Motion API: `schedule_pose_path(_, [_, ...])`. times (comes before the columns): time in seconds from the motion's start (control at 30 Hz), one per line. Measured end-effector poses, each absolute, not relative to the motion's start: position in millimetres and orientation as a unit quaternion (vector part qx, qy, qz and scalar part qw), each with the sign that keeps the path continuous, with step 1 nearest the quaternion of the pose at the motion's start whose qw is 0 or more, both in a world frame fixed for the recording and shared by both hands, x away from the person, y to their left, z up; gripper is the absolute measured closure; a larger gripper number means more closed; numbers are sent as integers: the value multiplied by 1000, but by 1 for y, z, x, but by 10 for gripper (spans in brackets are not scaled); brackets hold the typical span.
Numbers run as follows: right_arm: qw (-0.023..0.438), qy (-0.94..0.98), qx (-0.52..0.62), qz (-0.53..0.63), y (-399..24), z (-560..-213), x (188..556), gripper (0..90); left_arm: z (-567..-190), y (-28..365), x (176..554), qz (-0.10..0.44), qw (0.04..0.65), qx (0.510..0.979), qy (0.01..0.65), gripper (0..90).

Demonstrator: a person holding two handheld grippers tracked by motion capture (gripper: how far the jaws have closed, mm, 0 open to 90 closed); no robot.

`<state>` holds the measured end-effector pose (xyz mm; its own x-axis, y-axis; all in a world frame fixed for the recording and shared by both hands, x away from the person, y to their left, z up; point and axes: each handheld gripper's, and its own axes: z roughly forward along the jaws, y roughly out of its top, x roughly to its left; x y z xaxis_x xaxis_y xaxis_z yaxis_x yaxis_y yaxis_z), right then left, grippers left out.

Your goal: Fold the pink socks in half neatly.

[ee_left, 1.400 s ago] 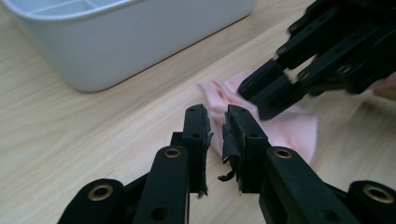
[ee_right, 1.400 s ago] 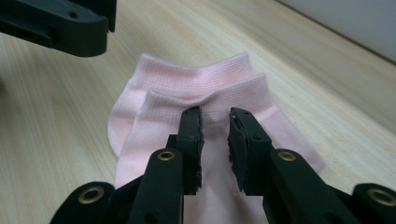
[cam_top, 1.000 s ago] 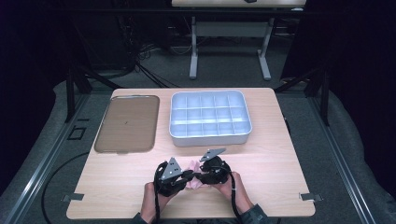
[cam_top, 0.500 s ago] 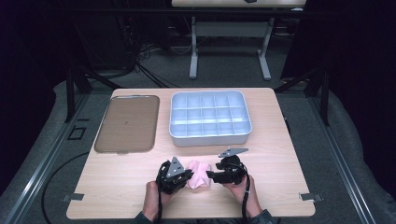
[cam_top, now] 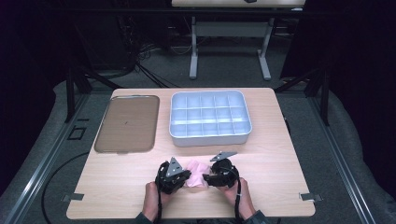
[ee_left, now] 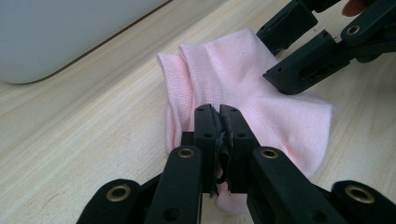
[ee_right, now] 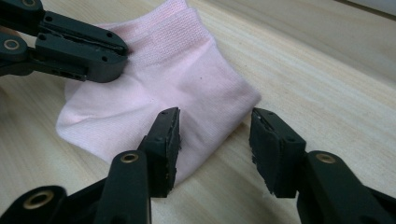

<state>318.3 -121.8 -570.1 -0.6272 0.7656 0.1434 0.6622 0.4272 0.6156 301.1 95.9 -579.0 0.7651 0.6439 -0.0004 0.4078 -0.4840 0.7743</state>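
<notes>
Between the two tools lies a pale pink sock (ee_left: pixel 252 88) of fine knit, with a ribbed cuff of the same pink. The left tool (ee_left: pixel 219 116) and the right tool (ee_right: pixel 215 135) are matt black, with brass-coloured rivets at their joints. Under them the table (cam_top: pixel 280 154) is light wood with a faint straight grain. Beyond the tools stand a light blue-grey compartment tray (cam_top: pixel 210 135) and a brown tray (cam_top: pixel 126 123).

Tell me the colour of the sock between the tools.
Plain pale pink sock, clearest in the right gripper view.

Pink cloth (cam_top: pixel 198 171) between left claw (cam_top: pixel 180 179), right claw (cam_top: pixel 208 176), compartment tray (cam_top: pixel 210 136) beyond
</notes>
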Motion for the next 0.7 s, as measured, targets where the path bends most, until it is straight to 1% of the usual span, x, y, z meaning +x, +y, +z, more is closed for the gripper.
schedule_pose_path(0.1, [87,843,422,323,-120,-570,318,553,-580,96,302,144,403,850,309,880])
schedule_pose_path(0.2, [88,844,419,322,-118,-570,316,613,-581,96,302,143,403,850,307,894])
schedule_pose_path(0.3, [75,846,417,325,-118,-570,316,703,-583,96,302,142,408,847,310,897])
schedule_pose_path(0.37, [56,843,419,333,-120,-571,317,760,-583,98,302,138,411,846,310,898])
schedule_pose_path(0.43, [43,840,421,339,-122,-572,318,794,-584,98,302,137,413,845,311,898])
schedule_pose_path(0.47, [33,837,425,344,-123,-572,318,809,-584,98,303,136,414,844,312,899])
schedule_pose_path(0.6, [25,829,425,363,-128,-575,317,847,-584,98,302,136,414,844,314,898])
schedule_pose_path(0.7, [23,826,426,369,-131,-576,316,851,-583,96,301,130,415,842,318,898])
